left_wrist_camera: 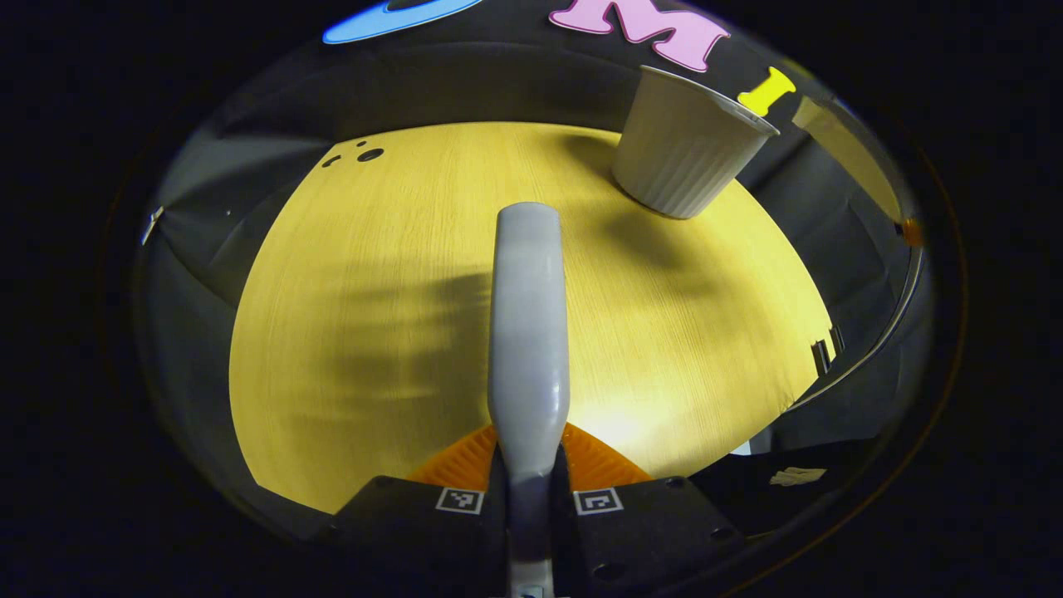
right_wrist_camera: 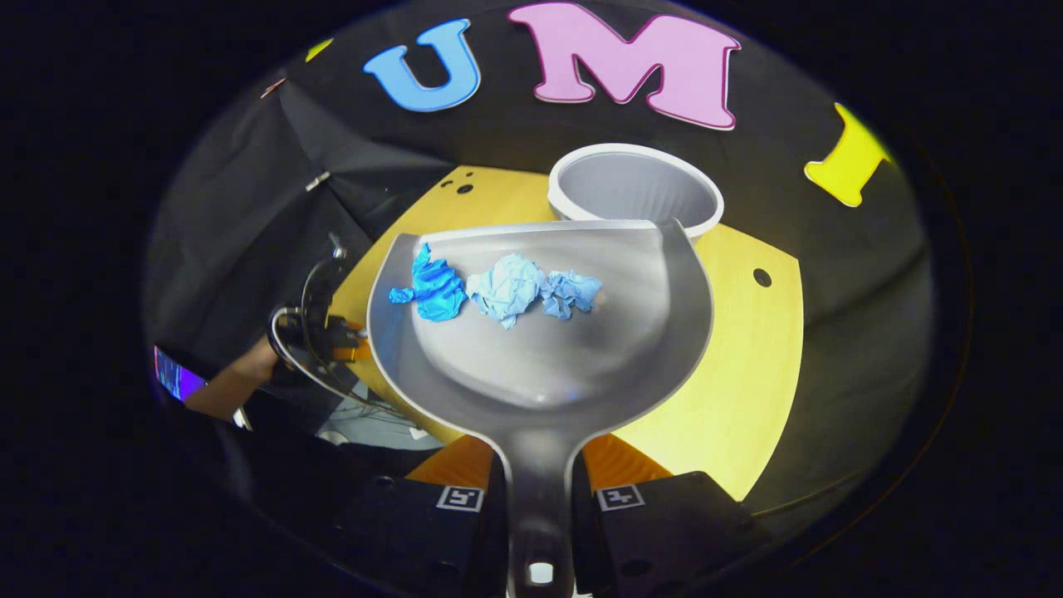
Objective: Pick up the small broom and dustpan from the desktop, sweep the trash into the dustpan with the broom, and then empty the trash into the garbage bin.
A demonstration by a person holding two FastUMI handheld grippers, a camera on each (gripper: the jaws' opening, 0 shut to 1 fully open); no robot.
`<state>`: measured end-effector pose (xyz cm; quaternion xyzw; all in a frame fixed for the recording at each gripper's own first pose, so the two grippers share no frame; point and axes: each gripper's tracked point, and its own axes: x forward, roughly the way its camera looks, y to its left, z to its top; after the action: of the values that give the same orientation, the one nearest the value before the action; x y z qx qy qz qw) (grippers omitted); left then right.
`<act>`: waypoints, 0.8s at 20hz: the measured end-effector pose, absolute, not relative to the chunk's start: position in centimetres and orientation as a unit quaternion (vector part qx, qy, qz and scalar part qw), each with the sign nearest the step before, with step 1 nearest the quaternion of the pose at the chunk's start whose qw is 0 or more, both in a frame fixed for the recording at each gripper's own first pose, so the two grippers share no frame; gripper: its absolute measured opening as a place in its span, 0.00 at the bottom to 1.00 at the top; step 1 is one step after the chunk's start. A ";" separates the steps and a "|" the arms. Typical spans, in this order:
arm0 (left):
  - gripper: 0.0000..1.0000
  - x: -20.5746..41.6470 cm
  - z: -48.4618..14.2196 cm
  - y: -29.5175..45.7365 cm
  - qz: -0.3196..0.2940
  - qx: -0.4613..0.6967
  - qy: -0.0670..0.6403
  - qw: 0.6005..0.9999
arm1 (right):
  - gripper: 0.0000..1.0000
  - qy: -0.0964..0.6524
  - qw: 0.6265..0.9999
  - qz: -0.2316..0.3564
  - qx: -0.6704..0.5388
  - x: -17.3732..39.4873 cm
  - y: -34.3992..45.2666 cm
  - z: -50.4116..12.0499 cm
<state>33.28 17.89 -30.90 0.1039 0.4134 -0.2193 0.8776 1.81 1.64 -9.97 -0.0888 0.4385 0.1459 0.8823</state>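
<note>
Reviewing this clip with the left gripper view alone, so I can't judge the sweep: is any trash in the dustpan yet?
Observer: Yes. In the right gripper view the dustpan holds three crumpled blue paper scraps.
Operator: Who holds the pan?
Observer: The right gripper, shut on the dustpan's handle.
Operator: My view shows the bin from the side. How does the pan stand to it?
Observer: The pan's front lip sits in front of the garbage bin, whose open mouth shows just behind it.
Operator: Anything in the bin?
Observer: The part of its inside that I can see looks bare.
</note>
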 end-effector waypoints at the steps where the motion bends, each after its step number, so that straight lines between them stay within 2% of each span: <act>1: 0.25 33.3 -30.7 17.8 -0.218 0.094 0.415 0.878 | 0.34 0.427 0.888 0.140 -0.098 3.6 1.0 -8.9; 7: 0.25 33.6 -29.9 18.2 -0.207 0.100 0.404 0.885 | 0.34 0.396 0.908 0.115 -0.078 12.4 -1.8 -4.6; 11: 0.25 33.7 -29.7 17.9 -0.200 0.083 0.394 0.893 | 0.34 0.395 0.912 0.076 -0.083 17.8 -4.6 -5.5; 13: 0.29 33.6 -29.3 17.7 -0.199 0.067 0.391 0.896 | 0.34 0.391 0.914 0.054 -0.089 20.2 -6.1 -6.2; 14: 0.25 33.6 -29.1 17.6 -0.198 0.060 0.388 0.898 | 0.34 0.390 0.915 0.047 -0.093 21.1 -6.6 -6.6; 16: 0.28 33.7 -28.8 17.6 -0.194 0.051 0.388 0.900 | 0.34 0.388 0.915 0.040 -0.105 21.5 -6.8 -7.0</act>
<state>33.71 17.58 -28.82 0.0509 0.3875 -0.1941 0.8997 21.49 -6.80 -6.97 -0.1047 0.3881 0.0404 0.9148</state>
